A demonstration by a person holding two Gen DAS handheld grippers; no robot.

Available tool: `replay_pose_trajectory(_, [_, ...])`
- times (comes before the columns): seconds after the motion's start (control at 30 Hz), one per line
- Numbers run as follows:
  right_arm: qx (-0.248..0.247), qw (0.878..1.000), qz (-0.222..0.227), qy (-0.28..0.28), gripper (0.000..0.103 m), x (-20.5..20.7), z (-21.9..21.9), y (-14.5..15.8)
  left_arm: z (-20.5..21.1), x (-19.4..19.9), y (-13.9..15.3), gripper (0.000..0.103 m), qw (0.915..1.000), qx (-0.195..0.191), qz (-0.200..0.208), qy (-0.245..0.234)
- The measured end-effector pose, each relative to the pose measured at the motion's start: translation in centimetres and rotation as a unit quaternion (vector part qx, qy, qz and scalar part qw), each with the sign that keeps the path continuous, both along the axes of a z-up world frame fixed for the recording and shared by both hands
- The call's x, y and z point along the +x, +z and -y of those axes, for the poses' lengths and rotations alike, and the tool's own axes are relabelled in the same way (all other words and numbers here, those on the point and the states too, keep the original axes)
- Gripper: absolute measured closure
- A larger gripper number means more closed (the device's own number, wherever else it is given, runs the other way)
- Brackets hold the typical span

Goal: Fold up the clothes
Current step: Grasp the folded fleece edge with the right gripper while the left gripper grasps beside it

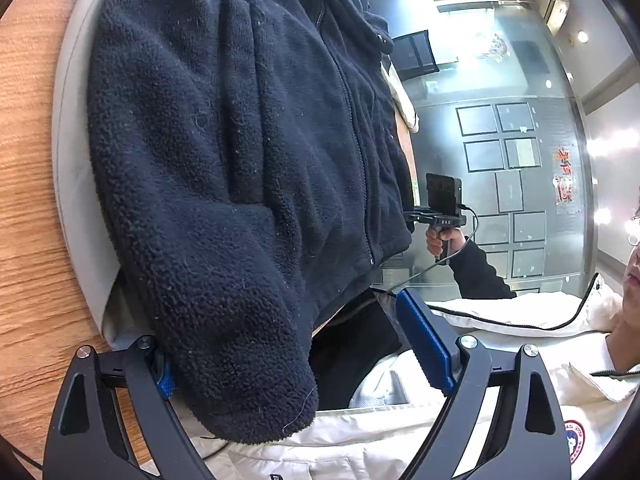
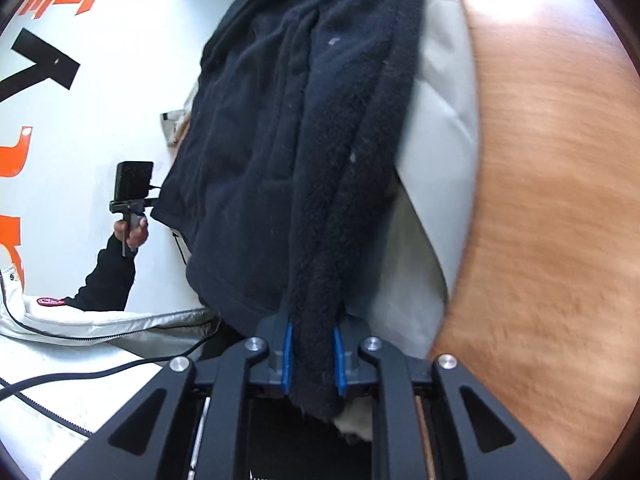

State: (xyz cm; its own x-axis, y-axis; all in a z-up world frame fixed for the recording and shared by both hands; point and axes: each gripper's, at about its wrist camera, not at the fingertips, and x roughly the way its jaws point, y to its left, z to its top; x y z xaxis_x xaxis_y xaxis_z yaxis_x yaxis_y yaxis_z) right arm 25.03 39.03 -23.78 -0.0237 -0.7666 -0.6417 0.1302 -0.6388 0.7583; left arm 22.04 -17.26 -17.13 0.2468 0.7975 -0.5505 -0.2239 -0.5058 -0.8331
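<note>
The left claw [image 1: 308,364] is seen with its 2 blue pads wide apart. The cuff of a sleeve of the dark blue fleece jacket [image 1: 240,140] hangs between them. The left pad is mostly hidden behind the cuff & the right pad stands clear of it, so nothing is pinched there yet.

The jacket is lifted up over the table, w/ its zipper [image 1: 356,128] running from the collar at the top down to the hem near the claws. So the long way of the jacket goes away from both claws. A grey pad [image 1: 66,160] is seen behind it, lying on the brown wood table [image 1: 28,160].

The right claw [image 2: 312,360] is narrow & is closed on a thick fold of the fleece, near the edge of the jacket. Its pads press the cloth from both sides. The cloth is pulled up in a tall strip in front of it.

For the next move, the left claw is the nearer 1 to the loose cuff. It looks like the sleeve must be caught there before it can be folded across the body.

A white puffy coat [image 1: 500,420] is worn by the person. A glass wall & ceiling lights are seen in the room behind.
</note>
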Motion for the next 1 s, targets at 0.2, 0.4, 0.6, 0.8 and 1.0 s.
replay_pose_trajectory(0.2, [0.025, 0.998, -0.047, 0.020, 0.092, 0.0, 1.3, 2.2, -0.2, 0.1, -0.3, 0.035, 0.9997, -0.019, -0.012, 0.011])
replay_pose_trajectory(0.4, [0.013, 0.994, -0.108, 0.013, 0.093, 0.3, 0.3, 6.7, 1.2, 0.0, 0.0, 0.092, 0.9976, -0.035, -0.030, 0.052])
replay_pose_trajectory(0.6, [-0.009, 0.986, -0.165, 0.013, 0.094, -0.1, -0.2, 10.8, 1.7, 0.1, 1.9, 0.094, 0.9968, 0.001, -0.033, 0.072])
replay_pose_trajectory(0.8, [-0.026, 0.971, -0.237, 0.019, 0.094, -3.6, 1.1, 15.2, 2.1, -0.8, 6.0, 0.094, 0.9880, 0.090, -0.056, 0.112])
replay_pose_trajectory(1.0, [0.039, 0.948, -0.311, 0.059, 0.094, -10.5, 3.0, 21.3, 0.8, -5.8, 10.2, 0.094, 0.9737, 0.152, -0.059, 0.158])
